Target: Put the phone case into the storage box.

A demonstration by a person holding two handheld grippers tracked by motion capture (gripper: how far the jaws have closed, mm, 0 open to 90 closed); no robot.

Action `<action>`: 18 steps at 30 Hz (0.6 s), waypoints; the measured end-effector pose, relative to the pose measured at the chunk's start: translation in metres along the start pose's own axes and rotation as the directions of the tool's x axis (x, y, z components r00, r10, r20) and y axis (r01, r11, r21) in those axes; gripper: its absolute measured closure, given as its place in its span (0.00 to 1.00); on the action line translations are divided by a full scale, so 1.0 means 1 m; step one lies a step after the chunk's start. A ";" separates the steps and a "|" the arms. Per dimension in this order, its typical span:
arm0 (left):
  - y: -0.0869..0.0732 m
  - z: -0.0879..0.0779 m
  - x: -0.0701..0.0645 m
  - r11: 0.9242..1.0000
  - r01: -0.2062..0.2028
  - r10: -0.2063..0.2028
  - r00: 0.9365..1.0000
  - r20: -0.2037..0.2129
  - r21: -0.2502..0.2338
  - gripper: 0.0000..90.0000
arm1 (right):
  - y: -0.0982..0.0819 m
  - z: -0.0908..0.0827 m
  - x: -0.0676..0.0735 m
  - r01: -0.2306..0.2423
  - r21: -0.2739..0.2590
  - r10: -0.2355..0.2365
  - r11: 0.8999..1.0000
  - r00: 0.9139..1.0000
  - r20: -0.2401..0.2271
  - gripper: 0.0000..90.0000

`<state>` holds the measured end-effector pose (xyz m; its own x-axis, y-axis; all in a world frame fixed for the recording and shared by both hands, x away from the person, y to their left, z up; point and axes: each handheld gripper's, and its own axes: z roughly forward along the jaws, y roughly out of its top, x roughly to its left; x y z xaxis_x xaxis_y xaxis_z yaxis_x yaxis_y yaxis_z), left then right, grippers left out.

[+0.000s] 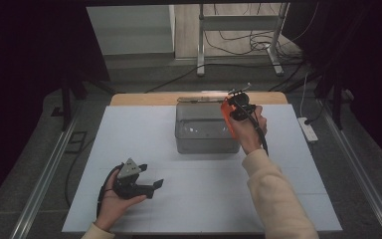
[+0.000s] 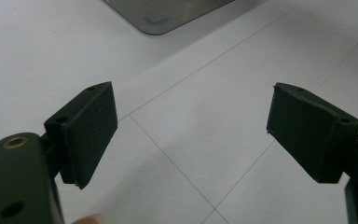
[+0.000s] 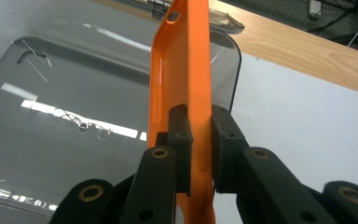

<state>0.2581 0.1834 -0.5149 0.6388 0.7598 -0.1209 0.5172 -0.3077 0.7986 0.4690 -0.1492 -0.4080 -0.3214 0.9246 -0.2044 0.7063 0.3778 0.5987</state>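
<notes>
An orange phone case point(image 3: 182, 84) stands on edge between the jaws of my right gripper point(image 3: 199, 144), which is shut on it. In the high view the orange phone case point(image 1: 227, 115) and right gripper point(image 1: 231, 122) hang over the right end of a clear plastic box point(image 1: 206, 130) with an open top. The clear box point(image 3: 74, 107) lies just left of and below the case. My left gripper point(image 1: 151, 177) rests low at the front left of the table, jaws wide apart. Between its pads point(image 2: 91, 133) there is only white table.
The white table top point(image 1: 129, 129) has a wooden strip point(image 1: 144, 98) along its far edge. The box's lid point(image 1: 199, 99) lies folded back behind it. A white power strip point(image 1: 308, 129) sits off the table's right side, with cables and a metal stand beyond.
</notes>
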 end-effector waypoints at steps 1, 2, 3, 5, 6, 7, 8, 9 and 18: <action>0.000 0.000 0.000 1.000 0.000 0.000 1.000 0.000 0.000 0.18 | 0.000 0.001 0.001 0.000 0.003 0.000 1.000 1.000 0.003 0.89; 0.000 0.000 0.000 1.000 -0.001 0.001 1.000 0.000 0.000 0.18 | 0.000 0.001 0.001 0.000 0.006 0.000 1.000 1.000 0.007 0.89; 0.000 0.000 0.000 1.000 -0.002 0.002 1.000 0.001 0.001 0.18 | 0.000 0.002 0.002 0.000 0.008 0.000 1.000 1.000 0.007 0.89; 0.000 0.000 0.000 1.000 0.000 0.000 1.000 0.001 0.001 0.18 | 0.000 0.003 0.002 0.001 0.013 -0.001 1.000 1.000 0.007 0.89; 0.000 0.000 0.000 1.000 0.000 0.000 1.000 0.001 0.001 0.18 | 0.000 0.004 0.003 0.001 0.016 -0.001 1.000 1.000 0.004 0.89; 0.000 0.000 0.000 1.000 0.000 0.000 1.000 0.001 -0.001 0.18 | -0.001 0.005 0.003 0.001 0.021 -0.001 1.000 1.000 0.010 0.89; 0.000 0.000 0.000 1.000 0.000 0.000 1.000 0.001 -0.001 0.18 | -0.001 0.006 0.003 0.000 0.022 0.000 1.000 1.000 0.010 0.89; 0.000 0.000 0.000 1.000 0.000 0.000 1.000 0.000 0.000 0.18 | -0.001 0.006 0.004 -0.003 0.024 0.003 1.000 1.000 0.010 0.89; 0.000 0.000 0.000 1.000 -0.001 0.001 1.000 0.001 -0.001 0.18 | -0.003 0.011 0.006 -0.001 0.040 0.001 0.999 1.000 0.017 0.89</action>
<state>0.2581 0.1836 -0.5150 0.6396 0.7591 -0.1208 0.5164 -0.3080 0.7990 0.4714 -0.1440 -0.4198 -0.3102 0.9255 -0.2172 0.7315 0.3783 0.5672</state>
